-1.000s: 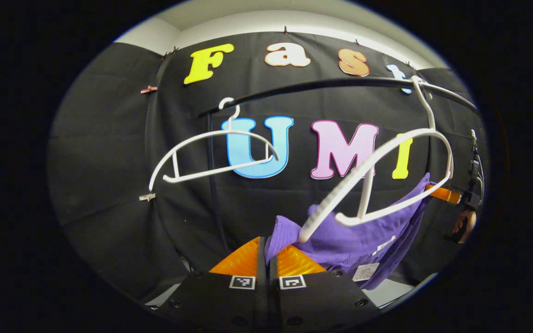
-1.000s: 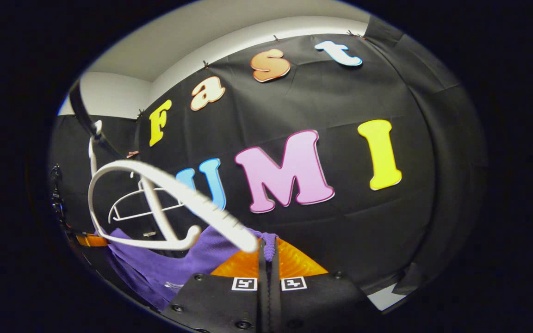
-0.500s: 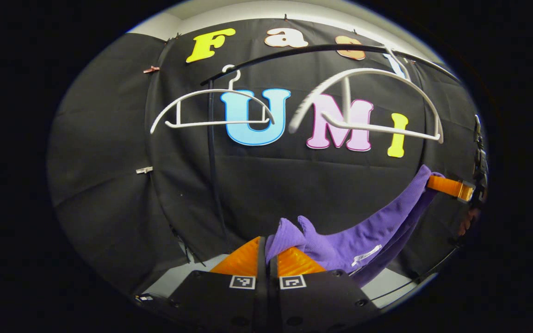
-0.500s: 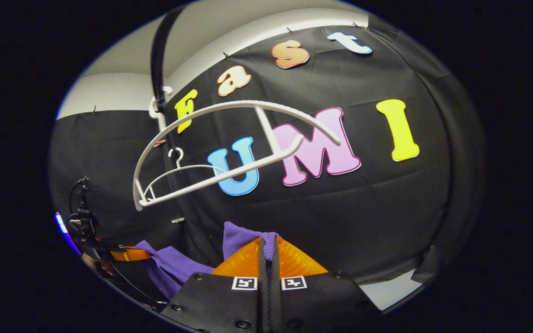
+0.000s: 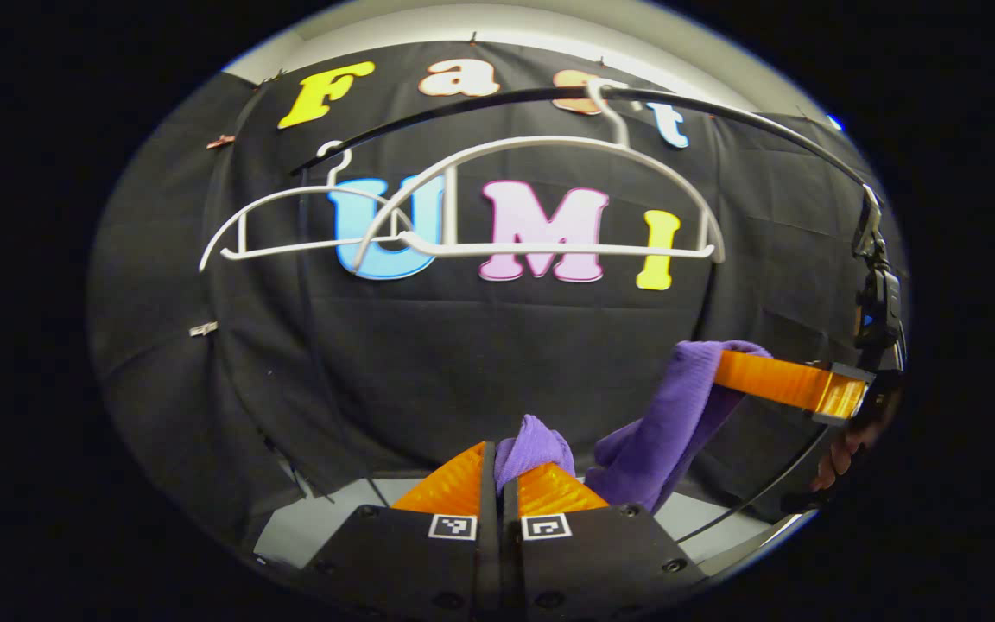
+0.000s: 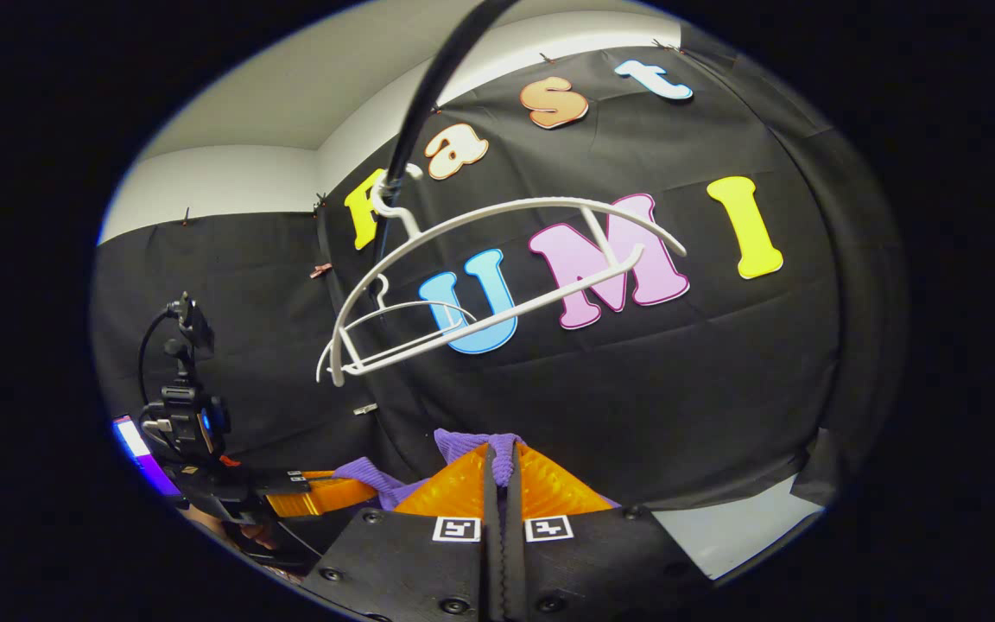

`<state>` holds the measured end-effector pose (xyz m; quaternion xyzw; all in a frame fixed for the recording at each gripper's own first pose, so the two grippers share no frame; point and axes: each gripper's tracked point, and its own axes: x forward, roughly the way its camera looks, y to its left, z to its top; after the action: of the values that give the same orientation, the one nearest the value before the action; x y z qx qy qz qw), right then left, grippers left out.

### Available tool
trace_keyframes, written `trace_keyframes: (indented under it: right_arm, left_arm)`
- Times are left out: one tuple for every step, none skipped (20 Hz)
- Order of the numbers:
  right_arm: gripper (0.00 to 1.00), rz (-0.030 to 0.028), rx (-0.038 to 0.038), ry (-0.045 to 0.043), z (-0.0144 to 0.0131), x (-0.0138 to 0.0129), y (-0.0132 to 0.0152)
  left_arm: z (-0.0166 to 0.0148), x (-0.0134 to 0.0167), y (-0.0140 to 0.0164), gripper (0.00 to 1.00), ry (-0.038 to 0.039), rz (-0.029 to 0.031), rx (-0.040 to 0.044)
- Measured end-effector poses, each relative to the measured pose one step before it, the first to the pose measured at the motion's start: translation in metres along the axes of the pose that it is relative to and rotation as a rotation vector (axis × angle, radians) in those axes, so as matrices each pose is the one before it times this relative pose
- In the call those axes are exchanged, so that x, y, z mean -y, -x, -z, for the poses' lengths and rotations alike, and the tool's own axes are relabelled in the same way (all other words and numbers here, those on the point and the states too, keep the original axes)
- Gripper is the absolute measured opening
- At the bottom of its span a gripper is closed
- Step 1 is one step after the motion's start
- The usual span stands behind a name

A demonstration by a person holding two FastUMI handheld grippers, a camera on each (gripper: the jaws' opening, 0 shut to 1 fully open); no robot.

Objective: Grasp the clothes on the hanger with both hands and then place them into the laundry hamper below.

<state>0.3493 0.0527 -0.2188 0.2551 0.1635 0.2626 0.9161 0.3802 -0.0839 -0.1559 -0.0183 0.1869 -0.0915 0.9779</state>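
We record the black rail (image 5: 480, 99) arching across the left gripper view from 10 to 2 o'clock; in the right gripper view the rail (image 6: 428, 95) rises toward 12 o'clock. Two bare white hangers hook on it: the nearer hanger (image 5: 549, 173) at 12 o'clock and the farther hanger (image 5: 290, 225) at 10 o'clock. Below them and well apart, the purple garment (image 5: 662, 423) sags at 4 o'clock between both grippers. We find the left gripper (image 5: 498, 458) at 6 o'clock, jaws nearly together, pinching a fold of the cloth. In the same view the right gripper (image 5: 787, 382) enters at 3 o'clock, tips buried in the fabric. In its own view the right gripper (image 6: 498, 458) clamps a purple fold (image 6: 472, 445) at 6 o'clock.
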Motion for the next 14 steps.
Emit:
trace_keyframes:
  right_arm:
    - [0.04, 0.00014, -0.00627, -0.00489, -0.00161, -0.00525, 0.00207]
    - [0.04, 0.00119, -0.00175, 0.00139, -0.00283, -0.00294, 0.00176]
    - [0.04, -0.00016, -0.00903, 0.00628, -0.00050, -0.00251, 0.00022]
    - [0.04, -0.00189, -0.00011, 0.00388, -0.00187, -0.00298, 0.00148]
    - [0.04, -0.01355, -0.00160, -0.00239, 0.00150, -0.00441, 0.00035]
    - [0.04, -0.00694, -0.01330, 0.00601, 0.00529, -0.00217, -0.00171]
    - [0.04, 0.00282, -0.02363, 0.01614, 0.00951, 0.00196, -0.00166]
    - [0.04, 0.01086, -0.02786, 0.01377, 0.01159, 0.00440, -0.00177]
    - [0.04, 0.01280, -0.02882, -0.00449, 0.01174, 0.00495, -0.00159]
    - [0.05, 0.00796, -0.03168, -0.01650, 0.01310, 0.00417, -0.00185]
    - [0.04, 0.01644, -0.03065, -0.00519, 0.01332, 0.00779, -0.00348]
    - [0.04, 0.01490, -0.03326, 0.00851, 0.01667, 0.00836, -0.00193]
    - [0.04, 0.01590, -0.03784, 0.01057, 0.01801, 0.01015, -0.00443]
    - [0.05, 0.01979, -0.03469, 0.00866, 0.01825, 0.01150, -0.00505]
  left_arm:
    - [-0.00526, 0.00880, 0.00245, 0.05, -0.01563, 0.01656, 0.01089]
    - [-0.00444, 0.00436, 0.00077, 0.04, -0.00794, 0.01575, 0.00576]
    - [-0.00274, 0.00477, -0.00031, 0.05, -0.00110, 0.01293, 0.00517]
    - [-0.00331, 0.00560, -0.00041, 0.05, 0.00571, 0.01251, 0.00541]
    - [-0.00012, 0.00612, -0.00063, 0.04, 0.00843, 0.01083, 0.00325]
    - [0.00333, 0.00381, -0.00238, 0.04, 0.01151, 0.00786, -0.00978]
    - [0.00927, 0.00309, -0.00327, 0.04, 0.01232, 0.00722, -0.02025]
    - [0.01206, 0.00198, -0.00366, 0.05, 0.01152, 0.00300, -0.02064]
    - [0.01755, 0.00118, -0.00282, 0.05, 0.01145, 0.00148, -0.02147]
    - [0.01370, 0.00002, -0.00519, 0.05, 0.01258, 0.00482, -0.01679]
    - [0.01492, -0.00081, -0.00602, 0.05, 0.01284, 0.00627, -0.01431]
    - [0.01590, -0.00064, -0.00693, 0.05, 0.01472, 0.00816, -0.02303]
    - [0.01806, -0.00340, -0.00716, 0.05, 0.01893, 0.00245, -0.03164]
    - [0.01671, -0.00432, -0.00884, 0.04, 0.01948, -0.00054, -0.03353]
